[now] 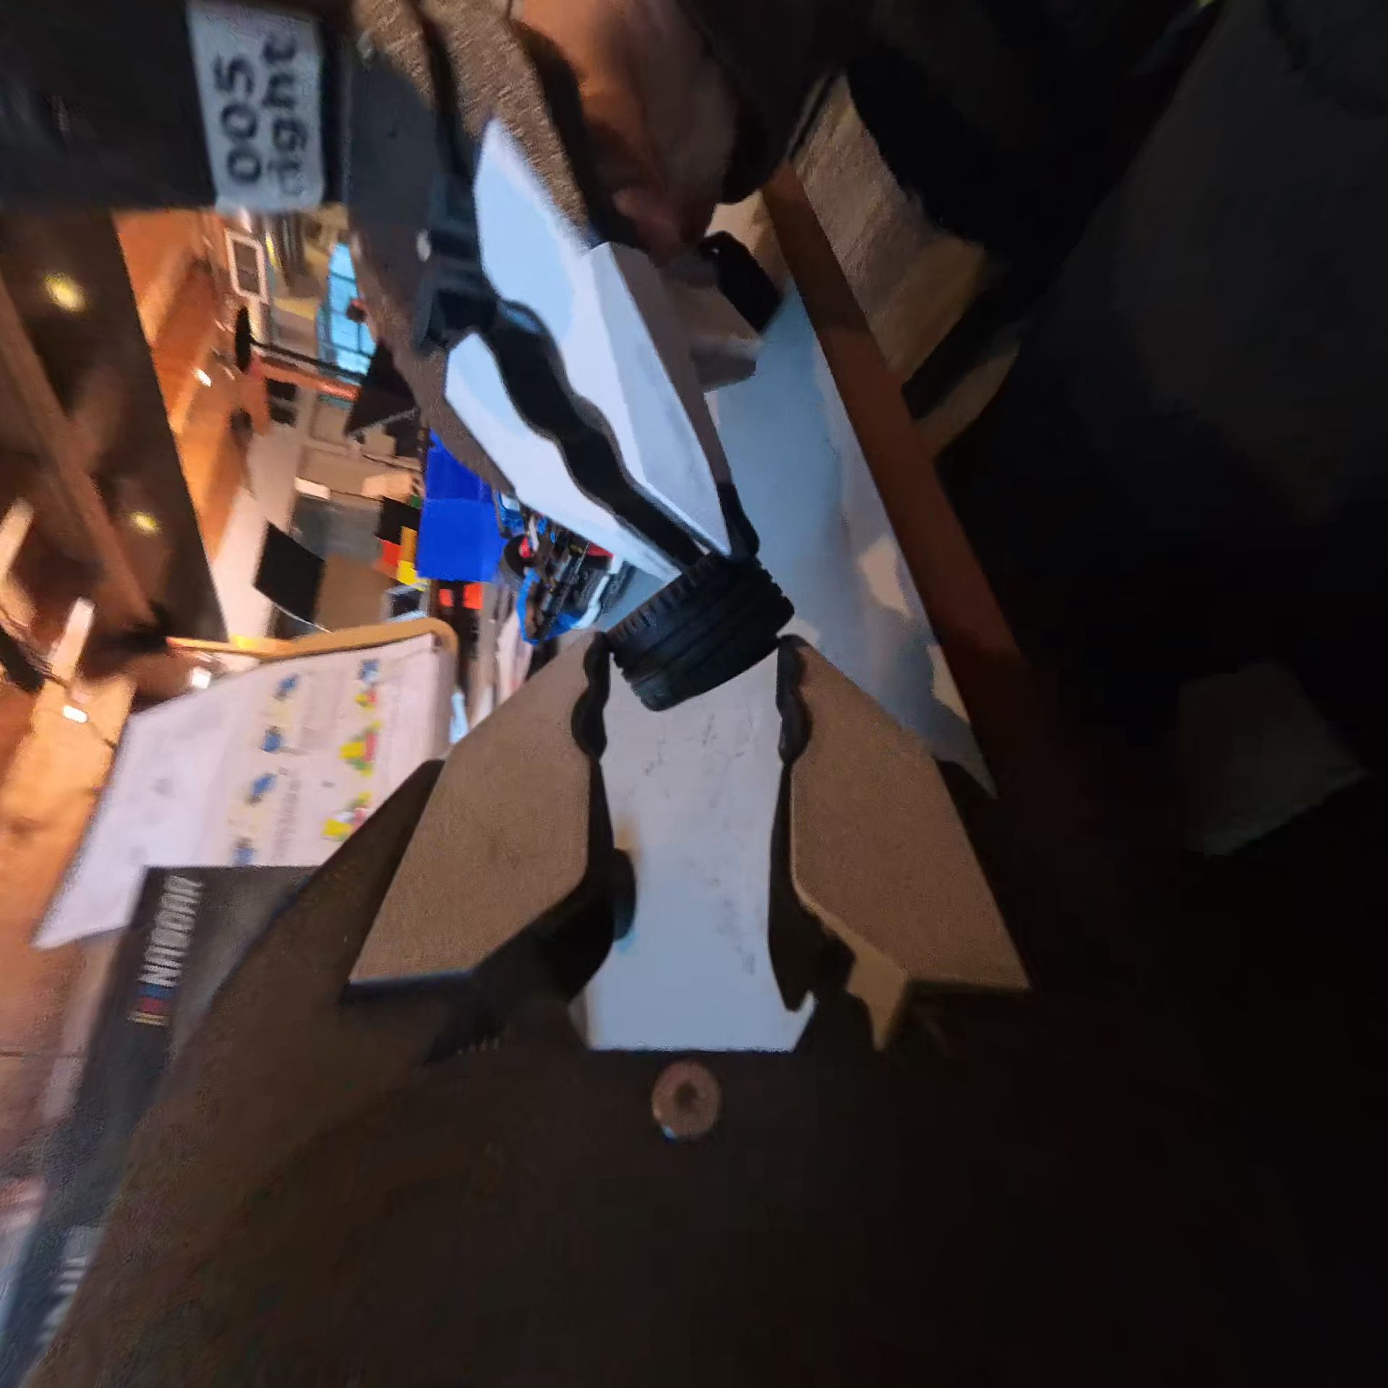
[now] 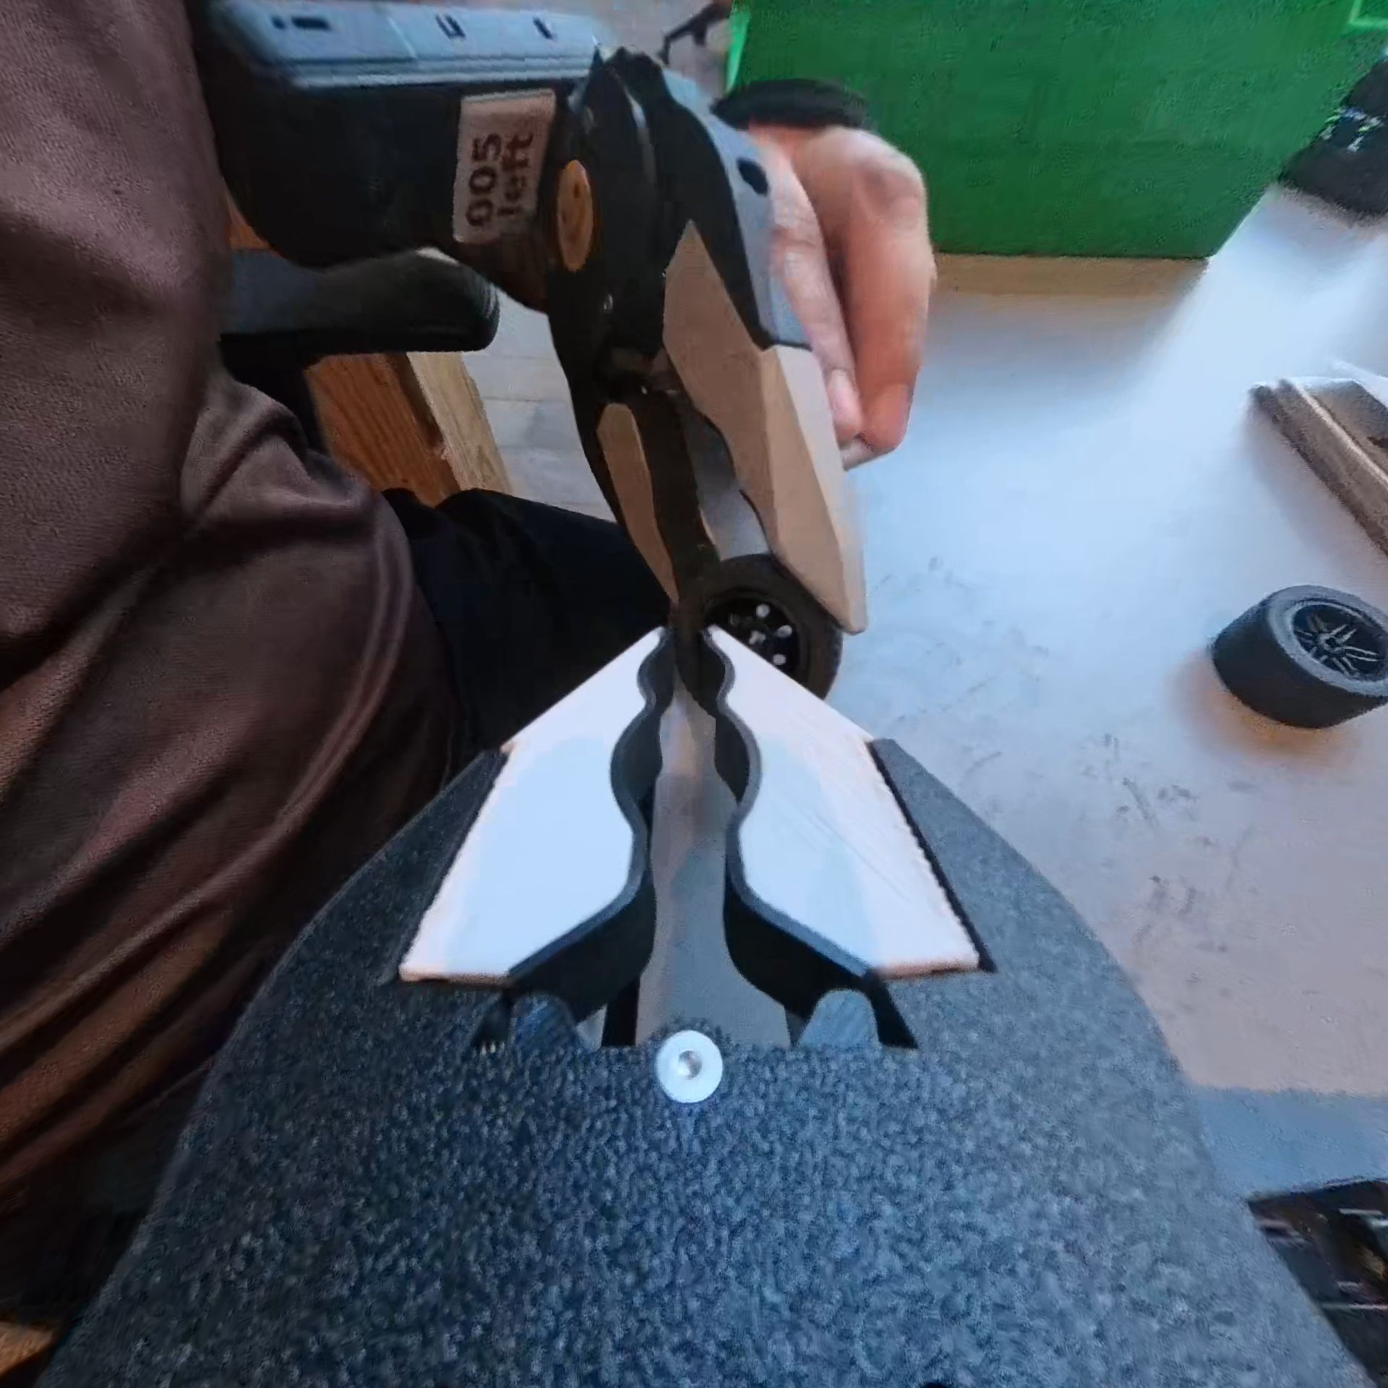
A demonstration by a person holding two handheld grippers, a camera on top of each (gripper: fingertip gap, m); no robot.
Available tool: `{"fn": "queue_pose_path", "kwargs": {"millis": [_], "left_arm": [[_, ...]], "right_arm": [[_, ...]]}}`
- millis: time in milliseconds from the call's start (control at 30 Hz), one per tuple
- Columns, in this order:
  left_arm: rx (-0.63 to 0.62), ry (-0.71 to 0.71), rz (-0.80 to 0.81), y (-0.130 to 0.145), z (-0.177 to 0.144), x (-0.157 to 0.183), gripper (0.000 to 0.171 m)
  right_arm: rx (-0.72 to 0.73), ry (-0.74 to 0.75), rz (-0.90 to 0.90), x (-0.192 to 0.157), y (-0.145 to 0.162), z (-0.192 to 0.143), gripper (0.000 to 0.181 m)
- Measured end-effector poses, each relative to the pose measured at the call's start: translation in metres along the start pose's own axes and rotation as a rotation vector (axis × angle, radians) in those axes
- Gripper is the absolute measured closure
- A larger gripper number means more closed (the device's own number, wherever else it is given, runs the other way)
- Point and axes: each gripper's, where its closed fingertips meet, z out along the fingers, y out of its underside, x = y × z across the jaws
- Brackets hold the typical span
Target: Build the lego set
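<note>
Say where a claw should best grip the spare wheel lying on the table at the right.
Grip the spare wheel across its black tyre tread, on two opposite sides, coming down from above. It appears to lie flat on the table with its spoked rim facing up, so the rounded rubber wall is exposed all round and nothing stands against it.

1 black treaded wheel (image 1: 695,631) held aloft; another wheel (image 2: 1303,655) lies on its side.

Left gripper (image 1: 691,650), lower centre, jaws apart; right gripper (image 2: 685,646), centre, nearly closed, tips meeting.
</note>
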Motion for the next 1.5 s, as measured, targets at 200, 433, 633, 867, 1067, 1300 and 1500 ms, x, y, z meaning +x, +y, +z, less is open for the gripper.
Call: {"fn": "queue_pose_path", "kwargs": {"millis": [200, 433, 633, 867, 1067, 1300, 1500], "left_arm": [[0.028, 0.005, 0.047, -0.004, -0.006, -0.003, 0.117], [0.092, 0.141, 0.149, -0.018, -0.006, 0.015, 0.145], [0.005, 0.034, 0.228, -0.008, 0.004, 0.023, 0.150], [-0.036, -0.027, 0.289, -0.003, 0.004, 0.027, 0.151], [-0.062, -0.041, 0.297, 0.000, 0.004, 0.027, 0.151], [-0.066, -0.049, 0.305, -0.002, 0.006, 0.027, 0.151], [-0.093, -0.048, 0.276, 0.001, 0.006, 0.027, 0.152]], "right_arm": [[-0.026, -0.070, -0.002, -0.004, 0.003, 0.002, 0.180], [-0.010, -0.163, 0.048, -0.007, 0.000, -0.002, 0.181], [-0.115, -0.071, 0.037, -0.006, 0.016, -0.003, 0.175], [-0.157, 0.057, 0.039, -0.007, 0.020, -0.001, 0.181], [-0.250, 0.198, -0.069, -0.004, 0.018, 0.002, 0.178], [-0.260, 0.190, -0.003, -0.008, 0.023, 0.004, 0.179], [-0.274, 0.190, 0.092, -0.009, 0.024, 0.006, 0.181]]}}
